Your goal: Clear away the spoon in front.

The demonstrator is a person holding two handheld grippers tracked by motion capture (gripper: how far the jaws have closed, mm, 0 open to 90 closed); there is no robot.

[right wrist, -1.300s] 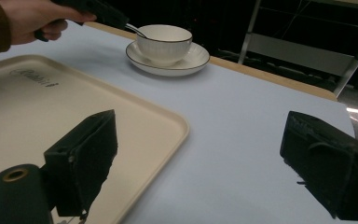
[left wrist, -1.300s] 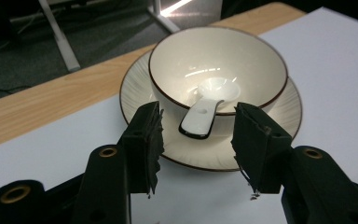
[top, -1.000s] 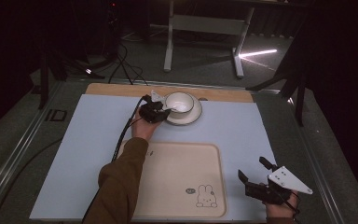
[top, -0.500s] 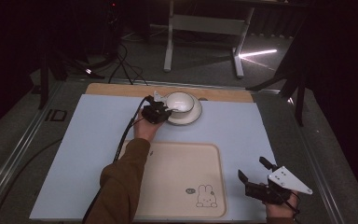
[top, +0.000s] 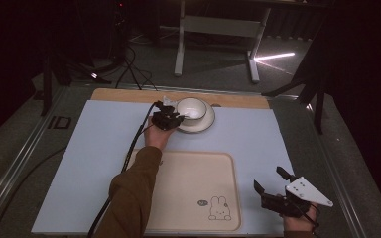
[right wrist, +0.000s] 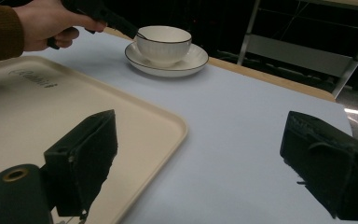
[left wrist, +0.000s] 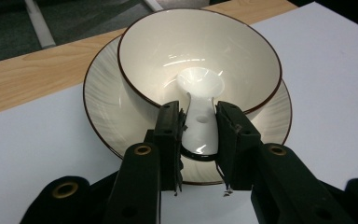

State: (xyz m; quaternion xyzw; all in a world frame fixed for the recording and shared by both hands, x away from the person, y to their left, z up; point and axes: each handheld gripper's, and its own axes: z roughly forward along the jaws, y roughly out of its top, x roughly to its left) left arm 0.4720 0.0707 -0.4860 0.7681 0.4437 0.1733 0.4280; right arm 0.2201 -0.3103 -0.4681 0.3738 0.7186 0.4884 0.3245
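Three views, taken in turn.

High view, left gripper (top: 174, 118): at far middle of the table, jaws at the near-left rim of the bowl (top: 191, 108); left hand (top: 157, 136) and brown sleeve (top: 129, 196) reach up from the bottom.
High view, bowl and saucer: bowl sits on the saucer (top: 204, 122), both on the pale blue mat (top: 99, 148), just before the wooden strip (top: 129, 95) at the far edge.
High view, tray (top: 188, 183): cream, rabbit drawing at its near-right corner, nothing on it, near centre of the mat.
High view, right gripper (top: 273, 187): near-right corner just beside the tray, jaws spread apart, grey plate (top: 307, 192) on top.

Left gripper view, gripper (left wrist: 199, 128): jaws clenched on the handle of a white spoon (left wrist: 200, 112).
Left gripper view, spoon: scoop end lies inside the bowl (left wrist: 200, 51), handle comes out over the near rim.
Left gripper view, saucer (left wrist: 102, 102): dark-rimmed, under the bowl.

Right gripper view, gripper (right wrist: 205, 158): released, jaws wide, nothing between them; left jaw over the tray (right wrist: 51, 107) edge, right jaw over the mat (right wrist: 242, 135).
Right gripper view, bowl (right wrist: 163, 43): on the saucer (right wrist: 186, 63) far off, the left hand (right wrist: 51, 23) holding the other gripper at its rim.
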